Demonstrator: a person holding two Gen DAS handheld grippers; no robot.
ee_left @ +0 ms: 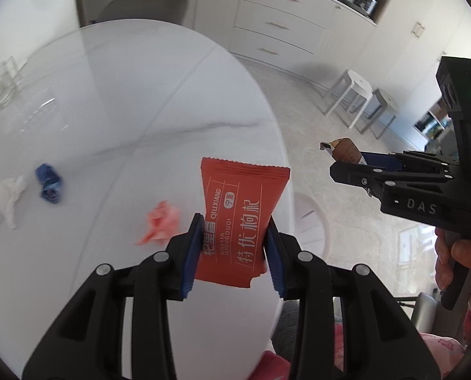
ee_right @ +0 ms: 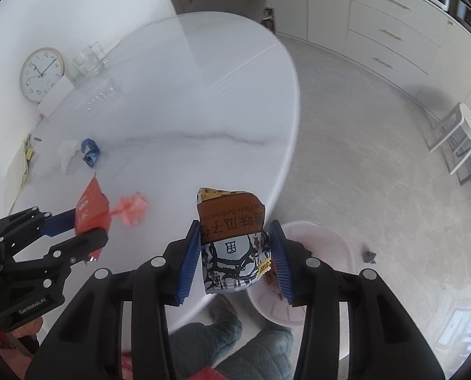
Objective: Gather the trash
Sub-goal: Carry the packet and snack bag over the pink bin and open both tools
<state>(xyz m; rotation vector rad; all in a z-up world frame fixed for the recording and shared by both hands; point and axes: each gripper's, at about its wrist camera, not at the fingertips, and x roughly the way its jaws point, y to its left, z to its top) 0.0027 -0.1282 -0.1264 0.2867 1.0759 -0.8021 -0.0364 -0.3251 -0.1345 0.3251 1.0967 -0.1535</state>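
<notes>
Left wrist view, left to right: white crumpled tissue and blue wrapper side by side on the white tabletop, pink crumpled paper nearer the left gripper. That gripper is clamped on a red snack packet, held above the tabletop edge. At far right the right gripper pinches a brown sunflower-seed packet out over the floor, a hand on its handle. Right wrist view: right gripper's pads squeeze the seed packet on both sides, past the tabletop rim. Below it sits a pale pink bin, probably with scraps inside, blurry. A dark scrap lies on the floor beside the bin.
</notes>
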